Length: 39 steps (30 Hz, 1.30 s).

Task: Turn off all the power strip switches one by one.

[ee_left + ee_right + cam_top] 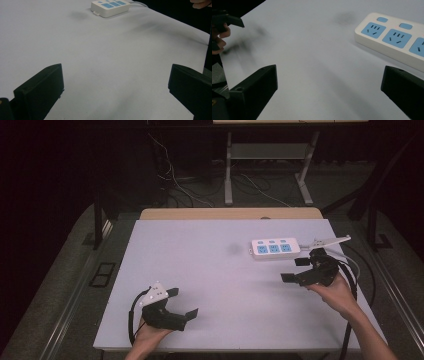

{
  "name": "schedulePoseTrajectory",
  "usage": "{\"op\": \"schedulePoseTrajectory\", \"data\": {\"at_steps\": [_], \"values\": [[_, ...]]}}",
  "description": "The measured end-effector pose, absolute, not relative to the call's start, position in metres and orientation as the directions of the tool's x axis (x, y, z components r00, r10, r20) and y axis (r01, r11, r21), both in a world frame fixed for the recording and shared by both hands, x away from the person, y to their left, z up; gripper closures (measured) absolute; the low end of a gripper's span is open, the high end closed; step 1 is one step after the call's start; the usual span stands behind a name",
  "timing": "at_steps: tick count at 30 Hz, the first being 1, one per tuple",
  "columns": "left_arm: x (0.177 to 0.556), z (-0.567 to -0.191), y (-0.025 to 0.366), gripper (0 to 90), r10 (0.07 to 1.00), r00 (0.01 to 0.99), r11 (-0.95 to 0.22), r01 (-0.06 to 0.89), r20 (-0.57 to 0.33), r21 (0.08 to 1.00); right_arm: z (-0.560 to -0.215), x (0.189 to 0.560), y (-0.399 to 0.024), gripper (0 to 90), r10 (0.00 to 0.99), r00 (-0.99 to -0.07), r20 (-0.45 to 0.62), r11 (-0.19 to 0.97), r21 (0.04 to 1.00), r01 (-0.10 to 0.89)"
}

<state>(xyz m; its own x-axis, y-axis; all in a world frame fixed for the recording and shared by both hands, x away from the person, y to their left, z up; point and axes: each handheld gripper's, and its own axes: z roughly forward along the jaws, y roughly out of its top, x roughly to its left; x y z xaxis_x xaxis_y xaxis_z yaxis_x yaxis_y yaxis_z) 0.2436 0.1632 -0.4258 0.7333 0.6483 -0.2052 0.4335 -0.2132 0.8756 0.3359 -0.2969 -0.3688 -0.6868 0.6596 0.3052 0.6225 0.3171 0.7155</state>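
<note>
a pale grey counter point(210, 285) stands in a dark room, with cables and the legs of another desk on the floor beyond its far edge. a white power strip point(273, 248) with three blue sockets lies flat on the far right part of the counter, its cord running off to the right. the left tongs point(182, 302) hover over the near left corner, held from below by the left hand point(147, 335), jaws spread wide with nothing between them. the right tongs point(295, 270) sit near the right edge, just on the near side of the power strip but apart from it, also gaping and empty, gripped by the right hand point(337, 292). a faint dark smudge point(233, 248) marks the counter left of the strip, perhaps a stain or a shadow.
</note>
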Motion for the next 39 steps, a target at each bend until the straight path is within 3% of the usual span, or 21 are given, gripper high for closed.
{"op": "schedulePoseTrajectory", "data": {"at_steps": [39], "values": [[0.245,-0.426,0.165,0.0,0.65,0.731,-0.212,0.434,-0.206,0.876,-0.355,0.401,-0.299,0.5,0.685,-0.666,0.296,0.356,0.661,0.66]]}}
